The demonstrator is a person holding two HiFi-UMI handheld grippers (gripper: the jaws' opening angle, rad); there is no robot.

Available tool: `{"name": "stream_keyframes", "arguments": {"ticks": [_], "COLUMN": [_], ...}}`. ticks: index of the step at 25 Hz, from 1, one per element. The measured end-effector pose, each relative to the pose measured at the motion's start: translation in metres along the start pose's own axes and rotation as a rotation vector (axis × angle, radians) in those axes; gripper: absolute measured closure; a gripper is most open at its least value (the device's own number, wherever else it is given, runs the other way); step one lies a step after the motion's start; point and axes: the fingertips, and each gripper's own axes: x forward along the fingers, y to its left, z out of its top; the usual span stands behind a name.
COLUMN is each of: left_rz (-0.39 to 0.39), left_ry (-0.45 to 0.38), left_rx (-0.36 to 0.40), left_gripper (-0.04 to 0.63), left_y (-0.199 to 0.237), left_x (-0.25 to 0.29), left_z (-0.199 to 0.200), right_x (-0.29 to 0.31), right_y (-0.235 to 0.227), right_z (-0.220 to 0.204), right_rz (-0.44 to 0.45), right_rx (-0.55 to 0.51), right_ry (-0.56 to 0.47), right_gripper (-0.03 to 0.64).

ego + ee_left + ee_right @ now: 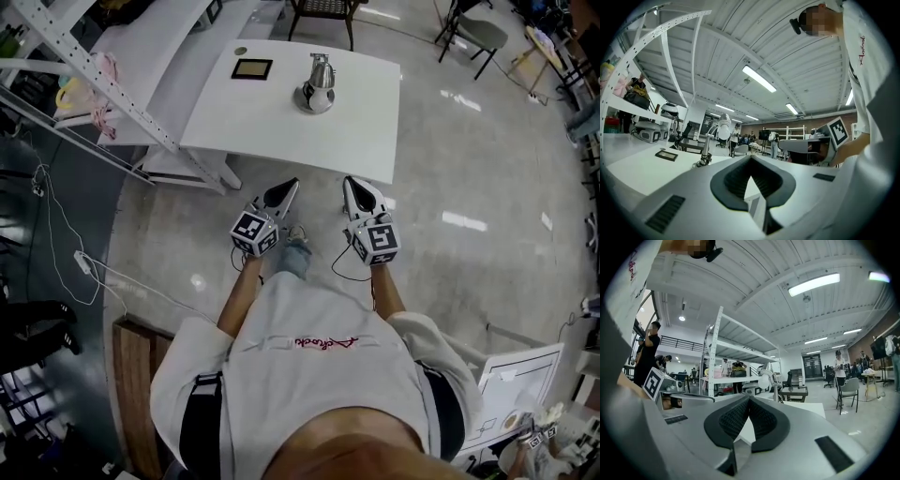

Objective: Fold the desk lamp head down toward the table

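The desk lamp (319, 82) stands on the far side of the white table (281, 131), its metal stem upright and its white head raised. Both grippers hang over the floor short of the table's near edge, pointing at it. My left gripper (292, 186) is shut with nothing in it, and my right gripper (349, 184) beside it is likewise shut and empty. In the left gripper view the lamp (716, 137) shows beyond the closed jaws (751, 159), left of centre. The right gripper view has the lamp (769, 380) just right of its closed jaws (749, 400).
A small dark framed pad (251, 67) lies on the table left of the lamp. A white metal rack (89, 70) and a second white table (150, 47) stand to the left. A cable (89, 267) trails on the floor, and chairs (478, 37) stand beyond.
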Motion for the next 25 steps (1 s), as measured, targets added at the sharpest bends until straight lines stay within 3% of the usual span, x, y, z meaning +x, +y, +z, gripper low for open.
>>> {"name": "stream_keyframes", "arguments": {"ticks": [25], "left_rz": [-0.052], "left_ry": [0.022], "left_rx": [-0.028], "left_gripper": [0.572], "left_y": [0.156], "left_x": [0.119], "left_z": [0.044], "right_x": [0.161], "right_y": [-0.104], "right_z": [0.019], "right_rz": [-0.127], "right_rx": [0.023], "right_ry": [0.030], "right_gripper": [0.592]}}
